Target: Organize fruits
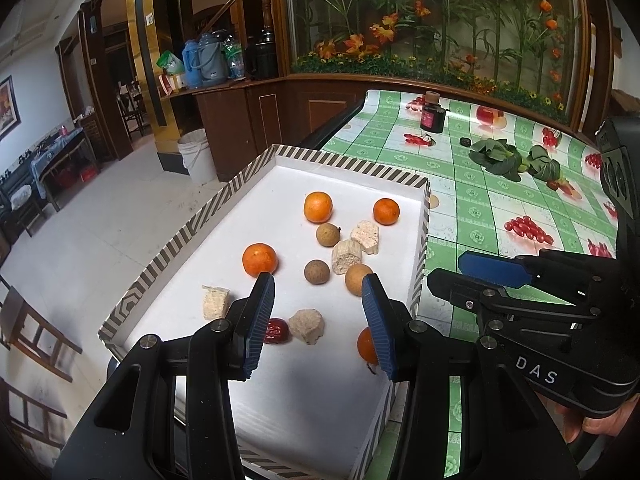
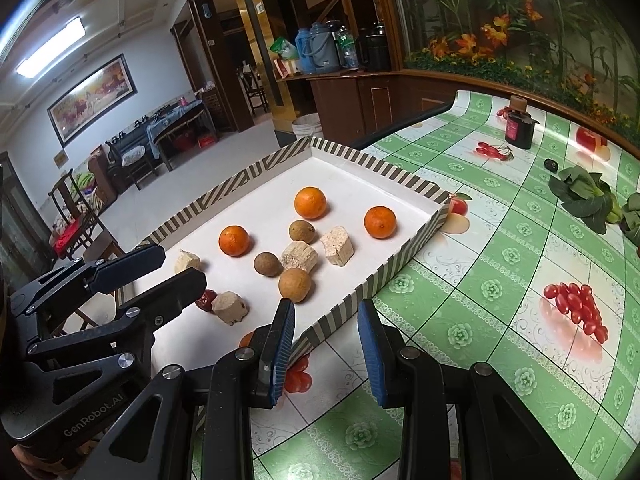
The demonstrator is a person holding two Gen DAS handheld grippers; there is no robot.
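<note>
Orange fruit (image 1: 259,258), brown ones and pale chunks lie mixed mid-frame in your tray (image 1: 182,236); nothing looks sorted. Left claw (image 1: 318,318) and right claw (image 2: 326,346) gape narrowly, empty.

Oranges (image 1: 318,207) lie in the tray (image 1: 352,168) on the table (image 1: 500,208), greens (image 1: 496,156) behind right.
</note>
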